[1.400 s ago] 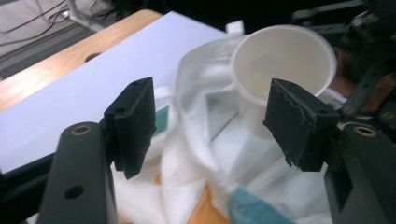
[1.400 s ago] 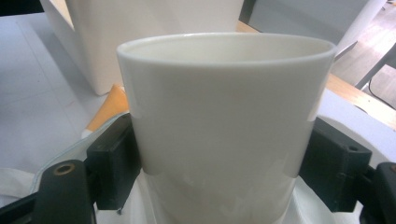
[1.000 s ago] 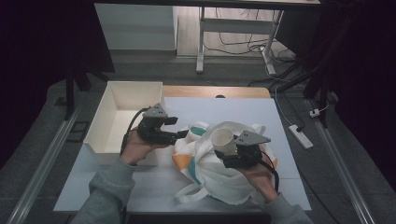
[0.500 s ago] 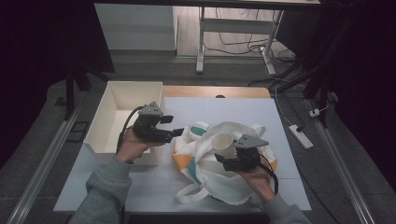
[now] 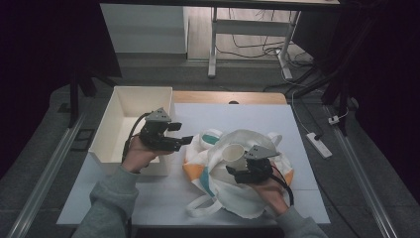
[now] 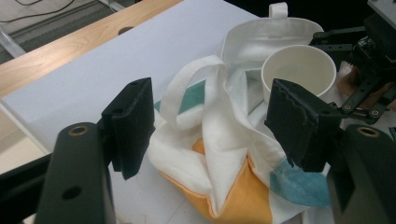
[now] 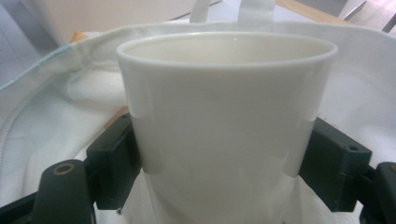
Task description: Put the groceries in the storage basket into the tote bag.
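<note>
While right claw (image 7: 219, 172) clamps cup (image 7: 224, 116), bag (image 5: 247, 193) underneath.

White bin (image 5: 130, 111) at table's (image 5: 247, 116) left; power strip (image 5: 318, 145) on floor.

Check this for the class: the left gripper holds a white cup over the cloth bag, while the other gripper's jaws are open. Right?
Wrong gripper. The right gripper holds the cup over the bag, as the right gripper view shows; the left gripper has the open jaws.
</note>
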{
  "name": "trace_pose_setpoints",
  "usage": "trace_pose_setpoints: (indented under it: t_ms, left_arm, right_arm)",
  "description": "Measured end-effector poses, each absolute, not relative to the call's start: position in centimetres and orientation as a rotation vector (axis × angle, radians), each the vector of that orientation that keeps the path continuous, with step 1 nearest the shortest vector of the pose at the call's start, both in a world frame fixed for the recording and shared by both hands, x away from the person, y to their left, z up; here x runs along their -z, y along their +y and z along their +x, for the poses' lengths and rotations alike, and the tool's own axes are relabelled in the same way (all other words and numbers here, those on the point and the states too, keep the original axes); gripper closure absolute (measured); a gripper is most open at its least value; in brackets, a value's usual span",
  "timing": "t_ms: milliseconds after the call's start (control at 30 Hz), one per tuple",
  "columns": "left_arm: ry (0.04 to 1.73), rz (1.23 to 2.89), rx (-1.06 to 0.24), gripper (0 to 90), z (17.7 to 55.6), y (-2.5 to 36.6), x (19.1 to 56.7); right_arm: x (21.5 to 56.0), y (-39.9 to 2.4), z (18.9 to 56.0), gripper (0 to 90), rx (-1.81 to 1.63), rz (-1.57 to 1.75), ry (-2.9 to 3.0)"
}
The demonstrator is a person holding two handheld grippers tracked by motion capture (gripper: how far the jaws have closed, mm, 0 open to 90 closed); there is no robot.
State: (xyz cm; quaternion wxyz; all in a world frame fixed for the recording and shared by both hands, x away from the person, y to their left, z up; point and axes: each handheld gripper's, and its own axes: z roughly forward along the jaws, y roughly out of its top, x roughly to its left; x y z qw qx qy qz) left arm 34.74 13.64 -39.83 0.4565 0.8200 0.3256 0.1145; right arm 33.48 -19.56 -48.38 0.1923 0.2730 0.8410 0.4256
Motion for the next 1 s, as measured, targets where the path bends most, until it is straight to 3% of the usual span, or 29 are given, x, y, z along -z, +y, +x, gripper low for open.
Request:
trace_pose_setpoints:
  t_ms: [1000]
  left_arm:
    - [0.796,2.048,-0.285,32.3,34.8,13.5,40.3]
  right_arm:
    - [48.7,-20.0,33.7,21.4,-1.063,0.803,2.458]
